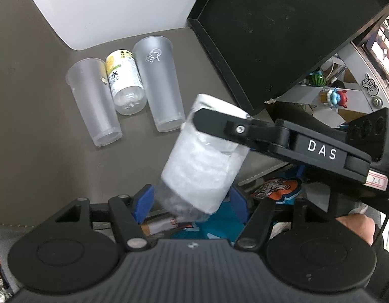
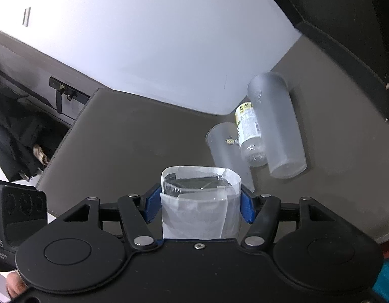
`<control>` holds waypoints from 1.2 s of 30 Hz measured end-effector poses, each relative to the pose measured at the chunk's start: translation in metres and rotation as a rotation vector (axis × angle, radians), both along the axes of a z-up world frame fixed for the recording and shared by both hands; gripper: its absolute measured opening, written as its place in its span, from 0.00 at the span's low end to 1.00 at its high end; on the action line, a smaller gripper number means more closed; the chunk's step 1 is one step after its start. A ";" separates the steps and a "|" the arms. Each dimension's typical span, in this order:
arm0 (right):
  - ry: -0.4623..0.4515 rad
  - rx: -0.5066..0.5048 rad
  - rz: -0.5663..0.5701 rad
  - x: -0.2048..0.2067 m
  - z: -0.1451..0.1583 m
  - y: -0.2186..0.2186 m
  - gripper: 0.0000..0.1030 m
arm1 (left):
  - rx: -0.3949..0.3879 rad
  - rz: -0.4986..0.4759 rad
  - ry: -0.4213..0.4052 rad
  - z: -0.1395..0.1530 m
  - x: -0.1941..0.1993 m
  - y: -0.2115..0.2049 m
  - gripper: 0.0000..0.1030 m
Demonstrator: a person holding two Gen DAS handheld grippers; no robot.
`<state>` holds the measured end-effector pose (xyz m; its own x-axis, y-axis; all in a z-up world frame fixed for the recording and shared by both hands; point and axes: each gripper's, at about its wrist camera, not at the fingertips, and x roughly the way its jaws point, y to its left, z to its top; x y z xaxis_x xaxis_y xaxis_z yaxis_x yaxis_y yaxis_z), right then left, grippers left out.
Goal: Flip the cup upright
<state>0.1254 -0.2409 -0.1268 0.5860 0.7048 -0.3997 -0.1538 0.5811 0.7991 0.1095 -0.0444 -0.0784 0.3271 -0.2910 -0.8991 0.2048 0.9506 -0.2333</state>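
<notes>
Above desk [image 2: 133,136]: cup [image 2: 199,202] pinched by right hand-held gripper [image 2: 198,208]; also between left hand-held gripper [image 1: 191,202] pads, grip unclear; probably handover for flipping.

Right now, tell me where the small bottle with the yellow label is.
The bottle lies on the brown table, wedged between two frosted cups; in the right wrist view it sits right of centre.
</notes>
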 end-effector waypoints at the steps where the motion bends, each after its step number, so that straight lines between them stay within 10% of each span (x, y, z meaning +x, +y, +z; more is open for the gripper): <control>1: -0.012 -0.015 -0.007 -0.001 0.002 0.000 0.59 | -0.002 0.003 -0.002 0.001 -0.001 0.002 0.63; 23: -0.196 -0.428 -0.103 -0.019 0.018 0.026 0.59 | -0.055 0.200 -0.122 0.043 0.027 0.038 0.63; 36: -0.292 -0.663 -0.048 -0.027 0.011 0.063 0.59 | -0.129 0.183 -0.025 0.008 0.051 0.018 0.63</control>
<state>0.0984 -0.1781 -0.1154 0.7581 0.3395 -0.5568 -0.2692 0.9406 0.2070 0.1600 -0.0267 -0.0708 0.4068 -0.3367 -0.8492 0.0389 0.9351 -0.3521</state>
